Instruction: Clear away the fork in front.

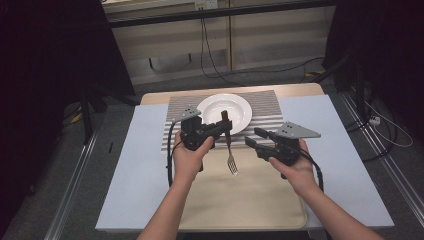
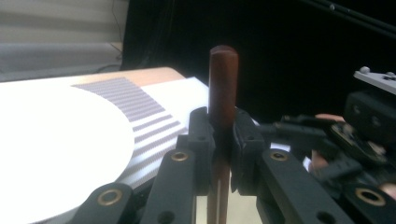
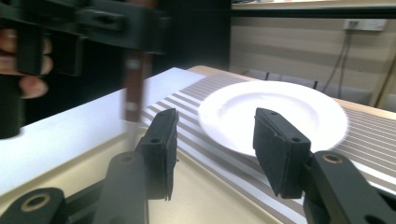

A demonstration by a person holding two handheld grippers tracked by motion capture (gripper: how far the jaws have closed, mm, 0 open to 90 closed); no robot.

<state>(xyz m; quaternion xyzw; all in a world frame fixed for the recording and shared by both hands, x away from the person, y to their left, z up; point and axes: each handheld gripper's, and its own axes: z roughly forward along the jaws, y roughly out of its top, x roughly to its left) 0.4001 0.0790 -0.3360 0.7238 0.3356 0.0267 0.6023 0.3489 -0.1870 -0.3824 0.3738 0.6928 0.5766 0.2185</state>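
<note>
A fork (image 1: 229,149) with a brown handle (image 2: 222,79) hangs tines down above the table, in front of a white plate (image 1: 235,106). My left gripper (image 1: 225,129) is shut on the handle, and in the left gripper view both pads (image 2: 201,140) press its sides. My right gripper (image 1: 253,136) is just right of the fork, open, with nothing between its jaws. In the right gripper view its jaws (image 3: 212,140) stand apart before the plate (image 3: 275,112), with the blurred fork handle (image 3: 133,88) and the left gripper (image 3: 107,23) off to the left.
The plate rests on a grey striped placemat (image 1: 175,115). A beige mat (image 1: 250,200) lies near the front edge, on a pale blue table cover (image 1: 140,165). Dark stands and cables flank the table, with a wall behind.
</note>
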